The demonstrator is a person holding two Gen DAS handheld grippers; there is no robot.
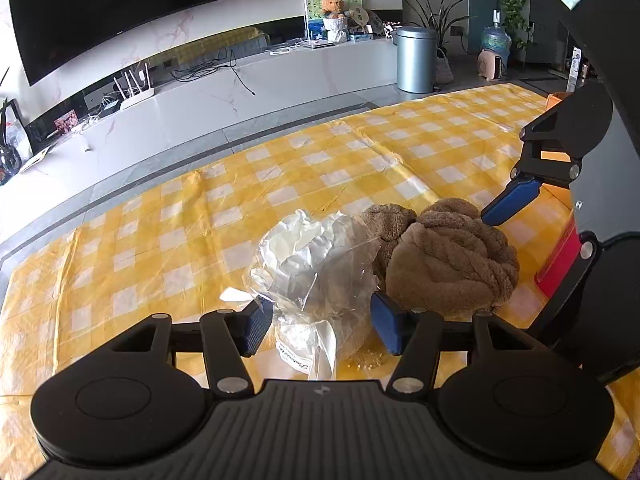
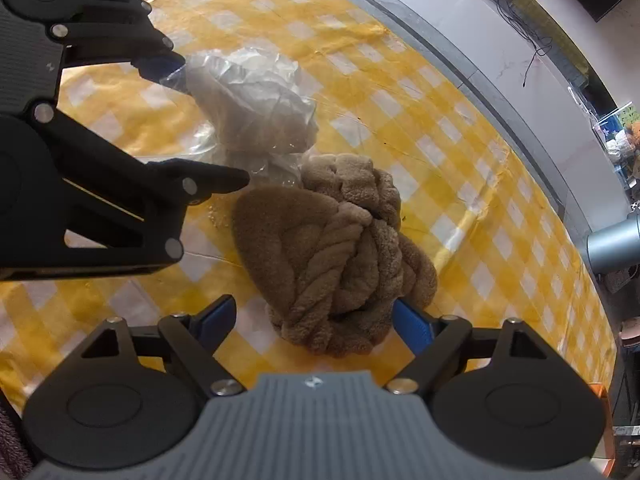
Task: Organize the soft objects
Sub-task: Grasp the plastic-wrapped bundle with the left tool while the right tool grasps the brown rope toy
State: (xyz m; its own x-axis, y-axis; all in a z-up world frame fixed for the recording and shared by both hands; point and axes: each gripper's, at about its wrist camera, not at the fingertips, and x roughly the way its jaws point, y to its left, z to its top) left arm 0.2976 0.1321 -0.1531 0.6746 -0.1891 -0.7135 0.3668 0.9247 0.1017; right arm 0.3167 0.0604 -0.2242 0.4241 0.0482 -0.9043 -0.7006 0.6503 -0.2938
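Brown fluffy braided towel bundle (image 2: 340, 256) lies mid-table on yellow checked cloth (image 1: 168, 240), crumpled clear plastic bag (image 1: 312, 264) touching its left. Your left gripper (image 1: 320, 320) straddles bag, released; right gripper (image 2: 316, 322) spread around towel's near end. Bag film slippery: clench shallow, it slips free; towel may unravel.

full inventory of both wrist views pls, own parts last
Fuzzy brown knotted plush fabric: 1, brown, on the cloth, centre.
Crumpled clear plastic bag: 1, clear and white, touching the plush.
Yellow-and-white checked tablecloth: 1, under both.
Grey cylindrical bin: 1, grey, on the floor beyond.
Black wall television: 1, black, on the wall.
Left gripper: 1, black with blue pads, open astride the bag.
Right gripper: 1, same, open astride the plush.
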